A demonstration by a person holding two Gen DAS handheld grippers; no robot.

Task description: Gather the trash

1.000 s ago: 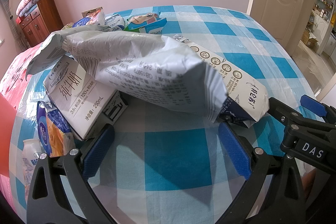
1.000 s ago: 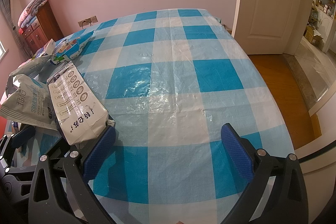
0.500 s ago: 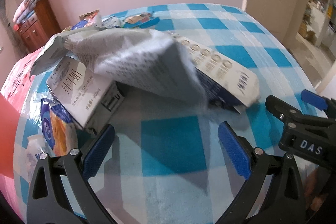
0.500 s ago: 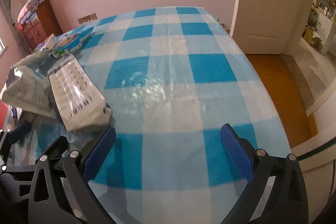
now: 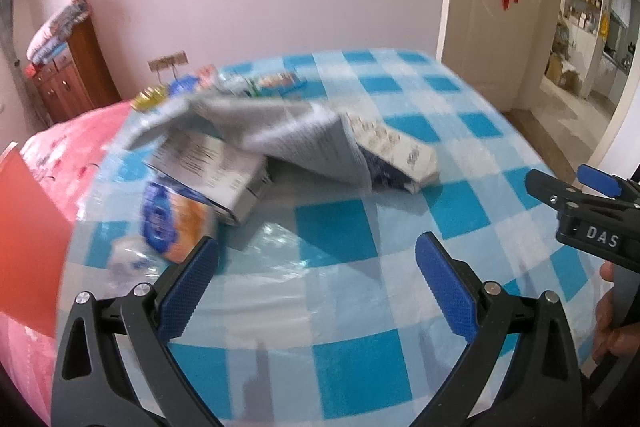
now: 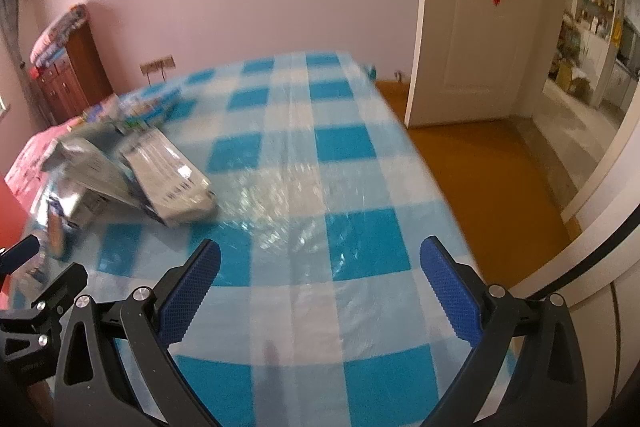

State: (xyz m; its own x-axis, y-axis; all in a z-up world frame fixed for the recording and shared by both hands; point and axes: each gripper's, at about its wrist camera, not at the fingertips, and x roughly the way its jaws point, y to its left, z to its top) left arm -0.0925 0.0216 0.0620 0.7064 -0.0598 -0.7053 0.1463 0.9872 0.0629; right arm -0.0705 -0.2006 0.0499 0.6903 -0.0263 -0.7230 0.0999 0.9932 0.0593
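Note:
A pile of trash lies on the left half of the blue-checked table [image 5: 344,235]. A crumpled grey bag [image 5: 288,131] rests over a white milk carton [image 5: 212,167] and a long white carton [image 5: 396,155]. A blue and orange wrapper [image 5: 172,223] and a small clear bottle [image 5: 128,259] lie nearer. My left gripper [image 5: 316,279] is open and empty, short of the pile. My right gripper [image 6: 320,283] is open and empty over bare cloth; the pile [image 6: 132,171] is to its left. The frames are blurred.
More packets [image 5: 276,83] lie at the table's far edge. A red object [image 5: 24,239] stands at the left. A wooden cabinet [image 5: 72,75] is by the wall. A white door [image 6: 472,27] and orange floor [image 6: 480,171] are to the right of the table.
Both grippers have pulled back and risen away from the pile, which now looks smaller and farther. Both stay open and empty.

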